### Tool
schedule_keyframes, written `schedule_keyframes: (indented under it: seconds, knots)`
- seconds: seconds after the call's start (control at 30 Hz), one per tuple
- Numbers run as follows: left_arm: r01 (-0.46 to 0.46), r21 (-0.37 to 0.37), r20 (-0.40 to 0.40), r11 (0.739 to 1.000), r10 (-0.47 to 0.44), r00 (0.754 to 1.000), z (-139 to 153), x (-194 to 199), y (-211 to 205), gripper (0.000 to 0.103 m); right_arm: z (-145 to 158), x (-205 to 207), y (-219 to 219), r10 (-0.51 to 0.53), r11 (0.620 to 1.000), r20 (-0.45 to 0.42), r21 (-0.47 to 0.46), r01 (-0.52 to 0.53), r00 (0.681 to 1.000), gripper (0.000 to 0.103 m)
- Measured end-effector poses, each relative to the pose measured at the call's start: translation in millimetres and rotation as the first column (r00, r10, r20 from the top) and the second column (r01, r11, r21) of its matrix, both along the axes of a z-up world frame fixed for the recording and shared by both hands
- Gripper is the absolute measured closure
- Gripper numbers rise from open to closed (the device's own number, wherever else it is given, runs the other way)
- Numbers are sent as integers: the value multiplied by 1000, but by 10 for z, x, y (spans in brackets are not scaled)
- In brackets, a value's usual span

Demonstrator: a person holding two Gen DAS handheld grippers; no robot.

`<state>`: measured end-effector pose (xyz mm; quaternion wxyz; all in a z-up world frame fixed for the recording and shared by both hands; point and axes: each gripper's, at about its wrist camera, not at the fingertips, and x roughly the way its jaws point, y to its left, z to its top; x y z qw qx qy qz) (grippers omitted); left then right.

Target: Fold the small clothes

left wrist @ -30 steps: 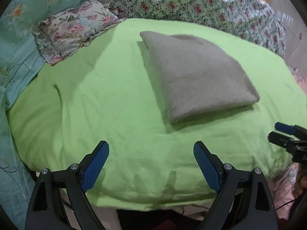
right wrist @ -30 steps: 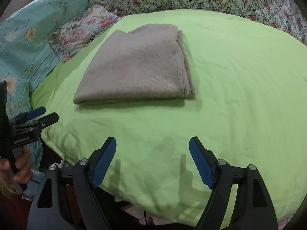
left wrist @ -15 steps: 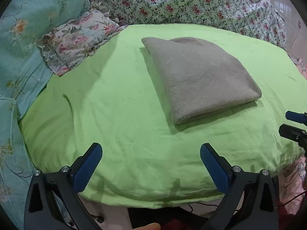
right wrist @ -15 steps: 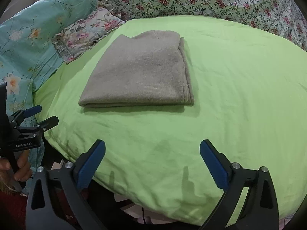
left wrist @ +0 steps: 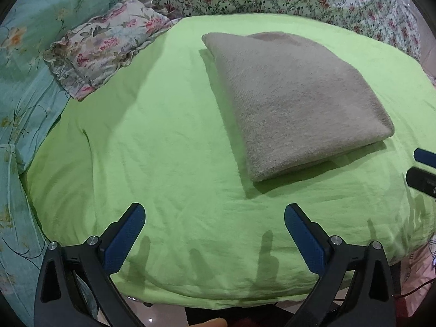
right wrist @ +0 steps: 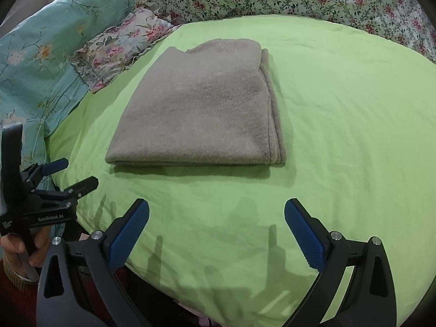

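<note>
- Green bedsheet (left wrist: 163, 141) covers the bed, floral pillows (left wrist: 106, 51) at its far side.
- Folded taupe knit garment (right wrist: 201, 109) lies flat mid-sheet, well apart from both claws.
- Left claw (left wrist: 214, 218) and right claw (right wrist: 216, 216) are spread wide, nothing between them.
- It looks soft, light and limp; pinch the stacked layered edge, both corners together, or it will likely sag open.

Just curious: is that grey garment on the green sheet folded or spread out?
Folded: the grey garment lies as a neat rectangle, with stacked layers showing along its edge.
</note>
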<state>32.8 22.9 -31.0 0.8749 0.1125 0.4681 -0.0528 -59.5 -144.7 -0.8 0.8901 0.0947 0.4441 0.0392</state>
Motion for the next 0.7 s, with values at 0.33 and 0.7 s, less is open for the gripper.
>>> schedule_keyframes:
  seconds: [0.33, 0.7]
  knots:
    - [5, 48, 51, 999, -7, 999, 248, 181, -56, 1, 217, 266, 15, 18, 1000, 22, -24, -17, 1000, 1]
    - [4, 45, 62, 999, -7, 998, 331, 381, -169, 1, 396, 537, -8, 30, 999, 49, -44, -27, 998, 1]
